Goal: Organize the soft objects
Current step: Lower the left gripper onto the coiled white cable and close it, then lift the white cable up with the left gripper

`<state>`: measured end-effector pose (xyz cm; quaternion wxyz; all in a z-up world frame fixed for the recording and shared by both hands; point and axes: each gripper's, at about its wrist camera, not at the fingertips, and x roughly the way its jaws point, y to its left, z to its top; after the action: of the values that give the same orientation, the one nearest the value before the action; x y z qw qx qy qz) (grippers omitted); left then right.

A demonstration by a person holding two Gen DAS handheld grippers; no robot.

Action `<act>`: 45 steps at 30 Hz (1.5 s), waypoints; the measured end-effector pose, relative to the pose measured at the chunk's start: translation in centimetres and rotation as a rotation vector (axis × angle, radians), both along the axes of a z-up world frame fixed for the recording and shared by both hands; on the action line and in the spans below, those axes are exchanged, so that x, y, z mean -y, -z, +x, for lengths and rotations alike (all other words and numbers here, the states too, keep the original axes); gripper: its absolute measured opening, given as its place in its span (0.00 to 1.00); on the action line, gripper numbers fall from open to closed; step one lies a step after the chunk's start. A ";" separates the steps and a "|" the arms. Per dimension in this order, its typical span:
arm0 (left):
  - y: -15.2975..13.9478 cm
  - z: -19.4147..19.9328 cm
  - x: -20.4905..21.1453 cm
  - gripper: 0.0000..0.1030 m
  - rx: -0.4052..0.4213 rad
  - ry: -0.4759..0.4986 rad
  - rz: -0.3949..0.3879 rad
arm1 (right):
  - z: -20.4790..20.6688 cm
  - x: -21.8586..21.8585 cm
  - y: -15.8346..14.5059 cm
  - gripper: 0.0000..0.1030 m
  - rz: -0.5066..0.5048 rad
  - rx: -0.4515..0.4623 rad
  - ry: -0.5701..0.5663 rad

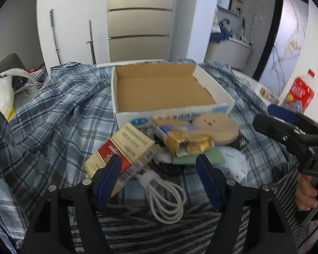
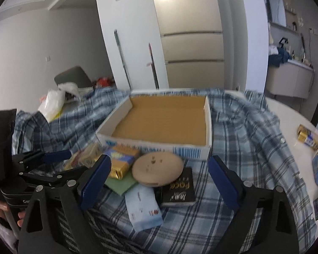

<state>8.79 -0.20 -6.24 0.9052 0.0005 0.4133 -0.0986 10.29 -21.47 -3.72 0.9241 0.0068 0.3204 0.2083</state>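
Hovering with jaws wide, left gripper point(image 1: 159, 169) over coiled white cable point(image 1: 165, 199); right gripper point(image 2: 159, 173), also wide, facing clutter pile, round tan pad point(image 2: 158, 169) at 12 o'clock, touching empty cardboard box point(image 2: 159, 148) on plaid shirt point(image 2: 243, 148).

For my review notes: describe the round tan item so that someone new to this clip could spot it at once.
Find the open cardboard box on the plaid cloth; a small pile of items lies against its near wall. The tan disc is at the pile's right, resting partly on a black booklet. It is the only round piece there, plain-faced with a few small dark marks, while its neighbours are flat packets.
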 end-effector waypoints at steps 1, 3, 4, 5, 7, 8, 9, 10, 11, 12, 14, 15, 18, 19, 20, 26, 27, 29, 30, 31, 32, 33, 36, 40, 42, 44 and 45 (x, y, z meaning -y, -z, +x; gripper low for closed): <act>0.2 0.0 0.4 0.72 -0.022 0.012 0.019 | 0.1 -0.1 0.3 0.88 -0.002 -0.011 -0.006; 0.7 0.0 1.3 0.72 -0.082 0.046 0.041 | 0.2 0.0 0.7 0.88 -0.012 -0.025 -0.001; 1.0 0.0 1.6 0.72 -0.096 0.057 0.034 | 0.2 0.0 0.8 0.88 -0.016 -0.029 0.004; 1.1 -0.1 1.8 0.72 -0.107 0.066 0.034 | 0.2 0.1 0.9 0.88 -0.017 -0.033 0.008; 1.7 0.1 1.9 0.64 -0.130 0.060 0.049 | 0.3 0.2 0.9 0.88 -0.012 -0.040 0.011; 2.0 0.2 1.8 0.60 -0.145 0.056 0.047 | 0.3 0.2 0.9 0.88 -0.011 -0.041 0.012; 2.4 0.5 1.6 0.57 -0.167 0.050 0.041 | 0.3 0.3 0.9 0.88 -0.011 -0.041 0.012; 2.7 0.7 1.3 0.55 -0.184 0.038 0.034 | 0.3 0.3 0.9 0.88 -0.011 -0.039 0.010; 2.9 0.9 1.1 0.53 -0.190 0.029 0.030 | 0.3 0.2 0.8 0.88 -0.012 -0.037 0.008; 3.0 1.0 1.0 0.51 -0.195 0.021 0.026 | 0.2 0.2 0.7 0.88 -0.012 -0.033 0.006; 3.4 1.4 0.6 0.49 -0.216 0.007 0.020 | 0.0 0.1 0.6 0.88 -0.014 -0.024 0.000; 3.8 1.8 0.5 0.49 -0.236 0.010 0.013 | -0.1 0.0 0.6 0.88 -0.015 -0.020 -0.002; 4.1 2.1 -0.2 0.46 -0.262 -0.001 -0.032 | -0.3 -0.2 0.5 0.88 -0.020 -0.013 -0.007; 4.0 2.2 -0.4 0.45 -0.261 -0.008 -0.035 | -0.3 -0.2 0.6 0.88 -0.019 -0.015 -0.009; 3.9 2.2 -0.6 0.39 -0.258 -0.015 -0.044 | -0.3 -0.2 0.6 0.88 -0.017 -0.017 -0.010; 2.9 1.9 -1.6 0.10 -0.203 -0.043 -0.079 | -0.4 0.3 0.5 0.88 0.002 -0.010 -0.001; 2.6 1.8 -1.7 0.09 -0.186 -0.038 -0.084 | -0.5 0.3 0.4 0.88 0.005 -0.007 0.002; 1.7 1.2 -1.7 0.07 -0.138 -0.038 -0.089 | -0.5 0.5 0.3 0.88 0.012 -0.002 0.007; 1.2 0.9 -1.8 0.07 -0.108 -0.036 -0.093 | -0.5 0.6 0.3 0.88 0.017 0.001 0.009; 0.6 0.5 -1.8 0.07 -0.075 -0.034 -0.099 | -0.5 0.7 0.2 0.88 0.023 0.005 0.014; 0.1 0.0 -1.8 0.06 -0.039 -0.034 -0.104 | -0.5 0.9 0.2 0.88 0.029 0.008 0.016; -0.6 -0.4 -1.6 0.06 0.007 -0.030 -0.102 | -0.5 1.0 0.2 0.88 0.037 0.011 0.018; -1.9 -1.6 -1.1 0.06 0.133 -0.002 -0.085 | -0.5 1.2 0.0 0.88 0.058 0.017 0.023; -2.6 -2.7 0.7 0.06 0.274 0.042 -0.054 | -0.4 1.3 -0.1 0.88 0.073 0.024 0.024; -2.8 -3.3 1.2 0.06 0.334 0.056 -0.045 | -0.5 1.4 0.0 0.88 0.072 0.026 0.021; -3.2 -3.4 1.0 0.06 0.369 0.050 -0.056 | -0.5 1.3 0.0 0.88 0.066 0.028 0.022; -3.3 -3.5 0.9 0.06 0.388 0.037 -0.058 | -0.5 1.3 0.1 0.87 0.063 0.028 0.022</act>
<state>5.33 -1.08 -2.92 0.9656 0.0012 0.2277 -0.1253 9.78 -22.77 -3.83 0.9301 0.0362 0.3004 0.2081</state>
